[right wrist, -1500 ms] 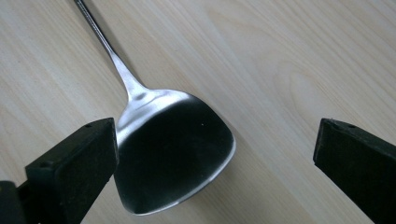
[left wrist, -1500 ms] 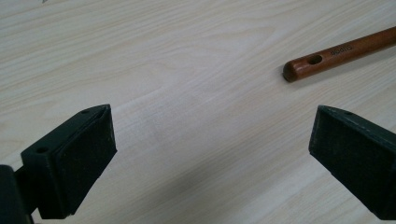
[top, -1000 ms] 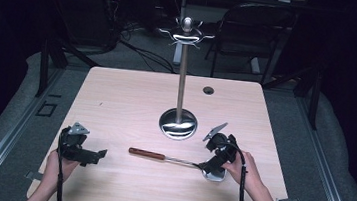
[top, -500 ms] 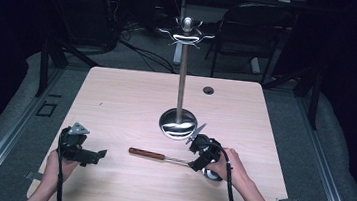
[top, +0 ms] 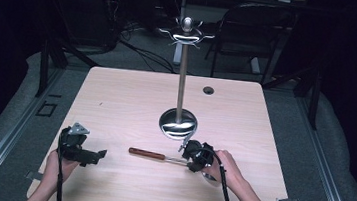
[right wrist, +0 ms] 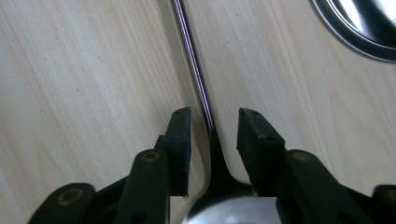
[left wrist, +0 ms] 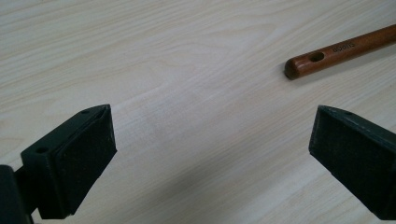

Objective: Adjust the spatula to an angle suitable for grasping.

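Observation:
A ladle lies flat on the wooden table (top: pixel 116 99). Its brown wooden handle (top: pixel 147 153) points left and its thin metal shaft (right wrist: pixel 191 51) runs right to the steel bowl (right wrist: pixel 224 210). My right gripper (top: pixel 191 158) points down over the neck of the ladle. Its jaws have just been closing and now straddle the shaft (right wrist: pixel 212 133), with a narrow gap left on each side, so the pads do not press on it. My left gripper (top: pixel 98 155) rests low at the table's front left, open and holding nothing (left wrist: pixel 210 144), with the handle's end (left wrist: pixel 341 50) ahead of it.
A tall metal stand rises from a round shiny base (top: pixel 178 123) mid-table, just behind the right gripper, with hooks at its top (top: pixel 187 31). The base's rim (right wrist: pixel 359 23) lies close to the jaws. A small grommet hole (top: pixel 209 90) sits at the back right.
The right hand has slid left along the ladle, from over its bowl to the neck of the shaft, and its jaws have narrowed around it. The left hand has stayed still.

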